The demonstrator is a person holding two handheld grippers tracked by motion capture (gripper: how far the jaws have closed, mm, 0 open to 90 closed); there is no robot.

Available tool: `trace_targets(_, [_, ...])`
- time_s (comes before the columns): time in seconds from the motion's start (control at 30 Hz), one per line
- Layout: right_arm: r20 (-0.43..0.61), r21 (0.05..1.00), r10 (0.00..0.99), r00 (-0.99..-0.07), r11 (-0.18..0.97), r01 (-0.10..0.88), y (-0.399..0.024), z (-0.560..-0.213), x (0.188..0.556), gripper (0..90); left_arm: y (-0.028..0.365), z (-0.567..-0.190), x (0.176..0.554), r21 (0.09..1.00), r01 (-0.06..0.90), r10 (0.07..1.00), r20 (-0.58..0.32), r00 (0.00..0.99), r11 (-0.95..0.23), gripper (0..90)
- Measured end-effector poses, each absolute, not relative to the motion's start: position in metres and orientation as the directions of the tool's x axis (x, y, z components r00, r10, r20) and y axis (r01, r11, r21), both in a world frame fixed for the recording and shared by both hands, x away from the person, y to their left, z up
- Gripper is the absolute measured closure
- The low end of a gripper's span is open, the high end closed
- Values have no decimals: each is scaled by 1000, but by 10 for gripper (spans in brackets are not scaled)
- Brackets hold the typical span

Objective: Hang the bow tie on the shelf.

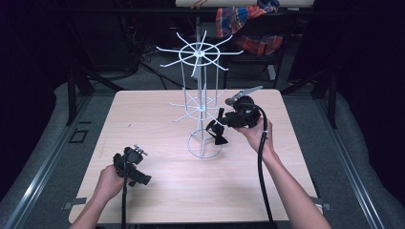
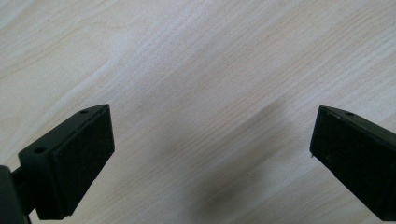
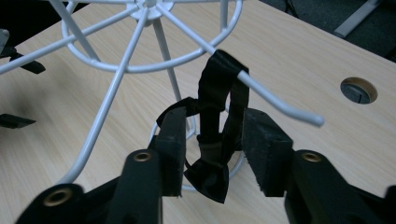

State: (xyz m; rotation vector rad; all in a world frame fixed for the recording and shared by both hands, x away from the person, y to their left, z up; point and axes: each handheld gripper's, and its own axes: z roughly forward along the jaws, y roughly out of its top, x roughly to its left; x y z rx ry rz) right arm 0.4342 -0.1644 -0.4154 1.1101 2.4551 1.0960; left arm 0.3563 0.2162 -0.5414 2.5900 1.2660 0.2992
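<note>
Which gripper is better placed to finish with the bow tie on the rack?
Right. The right gripper straddles the black bow tie, whose strap loops over a prong of the white wire rack. The left gripper is open over bare table, away from the rack.

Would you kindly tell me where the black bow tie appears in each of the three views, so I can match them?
High view: the black bow tie hangs right of centre, beside the white wire rack, at the right gripper.
Left gripper view: not in it; bare table between open jaws.
Right gripper view: centre, its strap looped over a rack arm, bow dangling between the jaws.
Shared landmark: the rack's round base ring, also in the right gripper view.
</note>
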Motion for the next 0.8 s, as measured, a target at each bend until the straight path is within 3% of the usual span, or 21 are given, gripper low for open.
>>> trace_targets(0.07, [93, 709, 723, -685, 434, 555, -169, -414, 431, 495, 216, -541, 356, 305, 744, 794, 77, 603, -595, 0])
trace_targets(0.13, [88, 714, 724, -685, 433, 550, -171, -414, 430, 476, 216, -541, 356, 307, 744, 795, 77, 602, -593, 0])
trace_targets(0.17, [100, 707, 721, -686, 434, 559, -175, -412, 427, 411, 216, -541, 356, 307, 744, 795, 77, 602, -593, 0])
trace_targets(0.47, [97, 679, 722, -686, 456, 575, -194, -414, 409, 229, 214, -541, 357, 303, 743, 792, 76, 605, -597, 0])
trace_targets(0.8, [65, 651, 734, -676, 482, 586, -219, -422, 389, 136, 214, -540, 356, 307, 742, 794, 81, 603, -596, 0])
